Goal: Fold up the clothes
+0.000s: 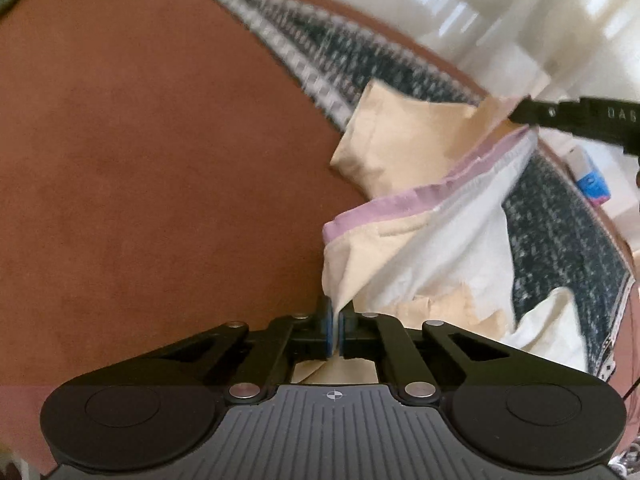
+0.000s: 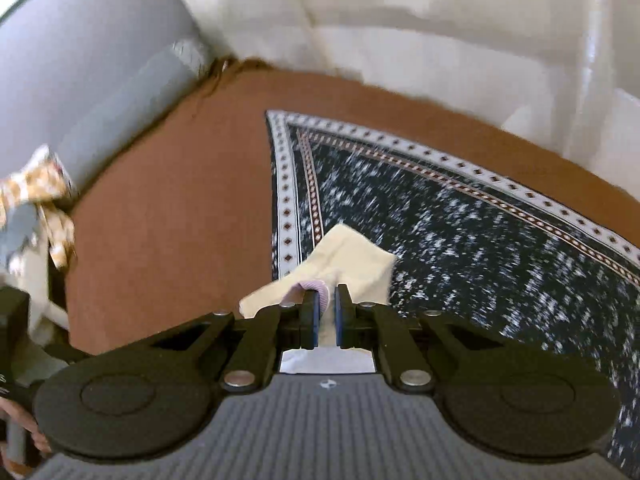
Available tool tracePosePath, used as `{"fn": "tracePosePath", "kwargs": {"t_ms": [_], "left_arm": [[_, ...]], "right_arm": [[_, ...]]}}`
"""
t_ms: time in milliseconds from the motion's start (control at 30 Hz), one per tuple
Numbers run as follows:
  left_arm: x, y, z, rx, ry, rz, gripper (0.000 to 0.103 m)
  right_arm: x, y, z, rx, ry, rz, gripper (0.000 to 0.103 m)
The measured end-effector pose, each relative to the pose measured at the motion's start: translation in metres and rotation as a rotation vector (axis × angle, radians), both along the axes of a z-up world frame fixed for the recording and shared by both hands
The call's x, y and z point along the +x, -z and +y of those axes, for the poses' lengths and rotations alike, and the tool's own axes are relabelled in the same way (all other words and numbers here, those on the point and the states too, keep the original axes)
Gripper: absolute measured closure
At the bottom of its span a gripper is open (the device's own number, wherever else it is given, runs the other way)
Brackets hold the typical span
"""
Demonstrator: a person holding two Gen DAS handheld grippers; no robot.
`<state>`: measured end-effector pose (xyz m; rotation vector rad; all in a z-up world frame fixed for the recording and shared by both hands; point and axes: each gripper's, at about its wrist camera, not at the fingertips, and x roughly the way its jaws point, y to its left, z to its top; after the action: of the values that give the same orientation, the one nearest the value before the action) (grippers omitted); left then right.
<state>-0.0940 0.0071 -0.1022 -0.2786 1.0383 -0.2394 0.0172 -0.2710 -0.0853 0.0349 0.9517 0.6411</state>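
A cream and white garment point(image 1: 436, 236) with a lilac band along one edge hangs stretched between my two grippers above a brown surface point(image 1: 160, 160). My left gripper point(image 1: 335, 322) is shut on its cream lower corner. My right gripper point(image 2: 327, 306) is shut on the lilac-banded edge, with the cream cloth point(image 2: 348, 256) draping forward past the fingertips. In the left wrist view the right gripper's black finger point(image 1: 576, 118) shows at the upper right, holding the far end of the garment.
A dark speckled cloth with a white diamond-pattern border point(image 2: 460, 216) lies spread on the brown surface under the garment; it also shows in the left wrist view point(image 1: 560, 220). A floral patterned cloth point(image 2: 44, 196) hangs at the far left. White furniture point(image 2: 440, 32) stands behind.
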Motion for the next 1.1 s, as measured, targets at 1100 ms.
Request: {"fn": "tracePosePath", "kwargs": {"t_ms": [1100], "left_arm": [[-0.093,-0.253,-0.164,-0.055,0.328,-0.669,0.103]], "right_arm": [[-0.25,-0.238,-0.243,0.25,0.257,-0.498,0.095]]}}
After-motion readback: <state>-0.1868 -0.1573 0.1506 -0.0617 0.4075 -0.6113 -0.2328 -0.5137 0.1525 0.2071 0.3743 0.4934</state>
